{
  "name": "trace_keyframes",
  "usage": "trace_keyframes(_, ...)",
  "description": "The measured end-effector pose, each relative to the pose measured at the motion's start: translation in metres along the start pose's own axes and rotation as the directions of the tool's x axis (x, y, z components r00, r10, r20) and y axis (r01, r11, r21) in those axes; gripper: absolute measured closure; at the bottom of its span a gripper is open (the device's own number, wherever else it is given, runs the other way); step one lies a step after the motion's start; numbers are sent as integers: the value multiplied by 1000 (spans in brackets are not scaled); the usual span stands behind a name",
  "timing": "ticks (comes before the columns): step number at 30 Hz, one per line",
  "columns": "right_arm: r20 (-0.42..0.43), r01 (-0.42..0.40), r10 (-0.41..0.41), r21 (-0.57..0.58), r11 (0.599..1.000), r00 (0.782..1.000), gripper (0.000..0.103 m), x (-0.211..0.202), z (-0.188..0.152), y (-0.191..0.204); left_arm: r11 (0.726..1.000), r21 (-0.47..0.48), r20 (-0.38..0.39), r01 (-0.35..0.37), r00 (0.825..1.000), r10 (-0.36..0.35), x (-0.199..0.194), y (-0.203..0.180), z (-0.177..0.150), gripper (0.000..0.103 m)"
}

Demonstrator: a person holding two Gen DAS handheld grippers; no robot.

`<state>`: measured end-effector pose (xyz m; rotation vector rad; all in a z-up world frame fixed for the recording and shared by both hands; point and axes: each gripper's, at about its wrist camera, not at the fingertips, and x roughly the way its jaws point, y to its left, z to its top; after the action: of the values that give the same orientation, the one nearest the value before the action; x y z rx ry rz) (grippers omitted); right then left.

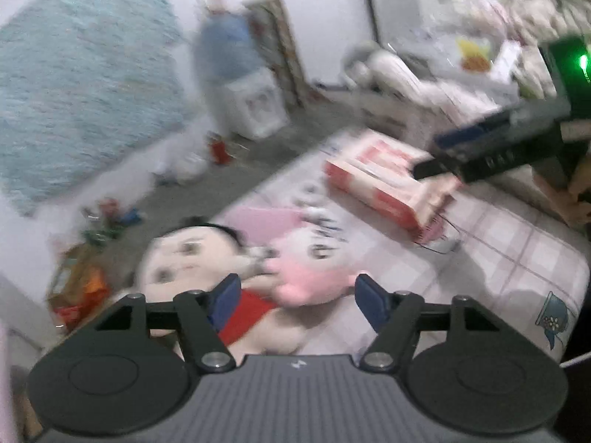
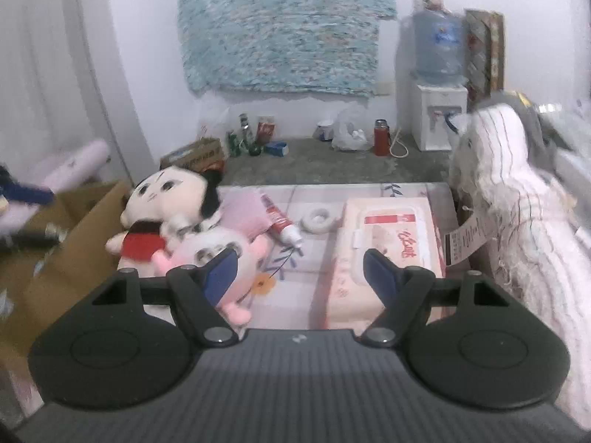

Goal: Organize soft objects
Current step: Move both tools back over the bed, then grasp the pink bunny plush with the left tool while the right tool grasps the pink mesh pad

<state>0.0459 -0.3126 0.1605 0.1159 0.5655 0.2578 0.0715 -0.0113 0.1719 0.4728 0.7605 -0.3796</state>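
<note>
A big-headed doll (image 2: 166, 192) with black hair and a red top lies on the patterned sheet (image 2: 295, 295). Against it lies a pink-and-white plush (image 2: 221, 251), with a pink cushion (image 2: 247, 214) behind it. My right gripper (image 2: 299, 265) hovers open over the sheet, between the plush and a wipes pack (image 2: 388, 243), and holds nothing. In the blurred left wrist view, my left gripper (image 1: 295, 295) stands open just above the pink plush (image 1: 306, 277) and the doll (image 1: 184, 258), its pads clear of both. The right gripper (image 1: 443, 153) shows over the wipes pack (image 1: 388, 181).
A tube (image 2: 280, 221) and a white tape roll (image 2: 317, 219) lie on the sheet. An open cardboard box (image 2: 74, 229) stands at the left. White knitted fabric (image 2: 509, 184) is piled at the right. Bottles and a water dispenser (image 2: 437, 74) line the far wall.
</note>
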Motion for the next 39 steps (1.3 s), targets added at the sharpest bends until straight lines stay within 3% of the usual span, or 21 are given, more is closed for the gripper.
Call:
trace_keyframes(2,1,-13,13,47,999,1000,28,13,-3,-16,999,33,-10,20,1000,-20,35,-12,8,33)
trace_keyframes(6,-7,-7,8,109,994,1000,28,28,-5,-25,983,175,-44,-63,996,72,101,-33,12,33)
trace_keyframes(7,-2,-14,14,118,993,1000,28,29,-3,-27,981,183,-66,-62,995,75,114,-34,12,33)
trace_keyframes(9,5,-16,15,117,993,1000,28,31,1,-25,981,184,-73,-67,994,82,131,-32,7,22)
trace_keyframes(13,13,-35,33,126,991,999,28,39,2,-19,979,166,-56,-117,990,128,144,-32,-6,32)
trace_keyframes(15,15,-56,54,145,988,998,28,41,3,-16,977,173,-72,-124,988,138,141,-35,-4,40)
trace_keyframes(18,12,-81,80,143,986,997,28,48,2,-9,973,193,-60,-127,988,141,129,-40,-10,43)
trace_keyframes(24,-25,-112,115,100,989,993,28,57,0,13,969,247,-61,-23,997,39,85,-61,-17,41)
trace_keyframes(28,-63,-139,146,111,984,987,28,82,3,27,962,272,-70,-11,997,31,49,-64,-31,39)
trace_keyframes(36,-198,-145,132,-52,988,971,29,180,43,80,987,160,-46,-20,999,28,-12,-34,-61,37)
trace_keyframes(39,-261,-164,150,-32,986,954,29,212,50,90,994,103,-7,-31,999,31,-29,-23,-66,37)
